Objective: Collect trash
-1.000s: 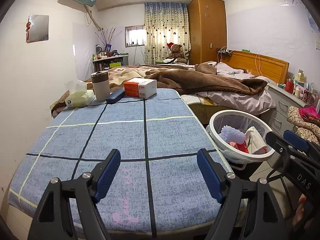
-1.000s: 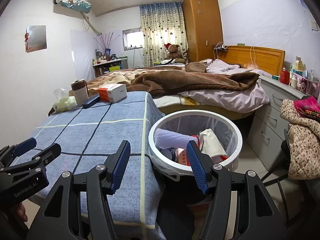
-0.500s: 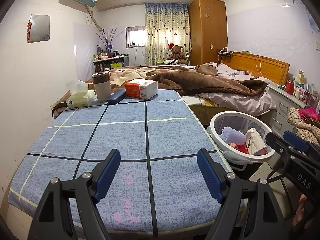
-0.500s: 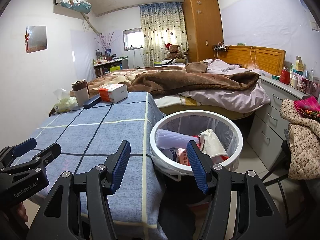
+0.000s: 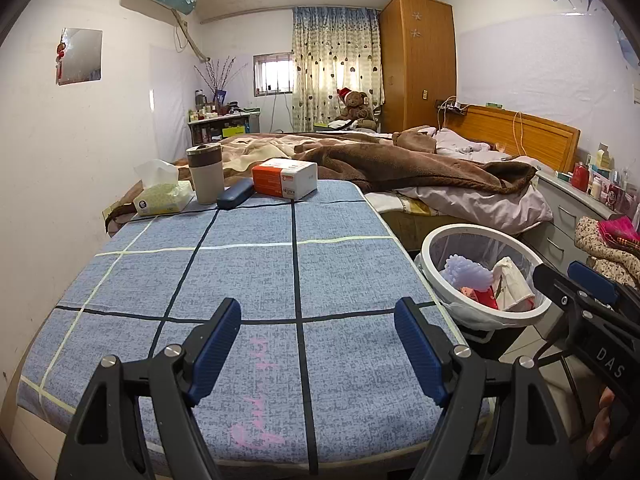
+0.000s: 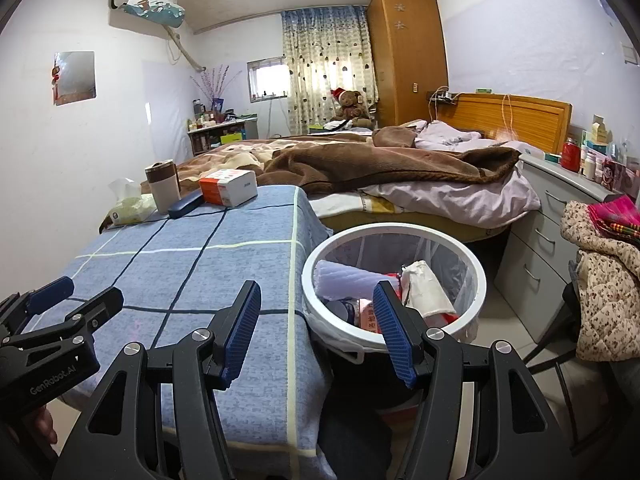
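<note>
Here, both jaws wide and empty, right view alone shows quilted jacket (image 6: pixel 608 280) whole

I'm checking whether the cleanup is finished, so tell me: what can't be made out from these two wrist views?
- Bottom of the trash bin: right wrist view, hidden by the trash on top and the right gripper.
- Bin's near rim: left wrist view, blocked by the right gripper.
- Print on the orange-and-white box: too small in both views.
- Floor beside the table: hidden by the tabletop and the left gripper.
</note>
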`<state>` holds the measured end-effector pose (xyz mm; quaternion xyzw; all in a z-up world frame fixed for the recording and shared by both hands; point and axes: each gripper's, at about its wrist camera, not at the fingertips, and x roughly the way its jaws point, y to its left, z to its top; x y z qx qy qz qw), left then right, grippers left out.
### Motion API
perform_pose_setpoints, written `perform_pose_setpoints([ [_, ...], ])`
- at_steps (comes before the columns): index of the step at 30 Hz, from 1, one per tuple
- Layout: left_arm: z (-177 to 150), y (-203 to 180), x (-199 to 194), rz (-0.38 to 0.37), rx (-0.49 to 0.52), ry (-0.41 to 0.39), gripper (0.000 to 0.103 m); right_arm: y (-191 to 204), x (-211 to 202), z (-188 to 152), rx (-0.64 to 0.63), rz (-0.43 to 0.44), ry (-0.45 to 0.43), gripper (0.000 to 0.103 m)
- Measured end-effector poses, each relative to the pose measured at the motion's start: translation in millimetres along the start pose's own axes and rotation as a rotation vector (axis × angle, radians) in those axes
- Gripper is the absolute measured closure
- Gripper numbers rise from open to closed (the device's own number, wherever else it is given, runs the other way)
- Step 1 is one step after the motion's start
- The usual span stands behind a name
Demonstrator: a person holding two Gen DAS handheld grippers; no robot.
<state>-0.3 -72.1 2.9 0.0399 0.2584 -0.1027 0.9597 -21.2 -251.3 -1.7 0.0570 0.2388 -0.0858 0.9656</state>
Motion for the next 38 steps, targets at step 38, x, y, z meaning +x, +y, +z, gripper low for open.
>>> perform_pose_setpoints([
  [38,-0.3,0.8,-0.7,-0.002,-0.002,-0.002,0.022,-0.5,-3.1,4.1,-0.001,0.005,-0.004,0.043],
])
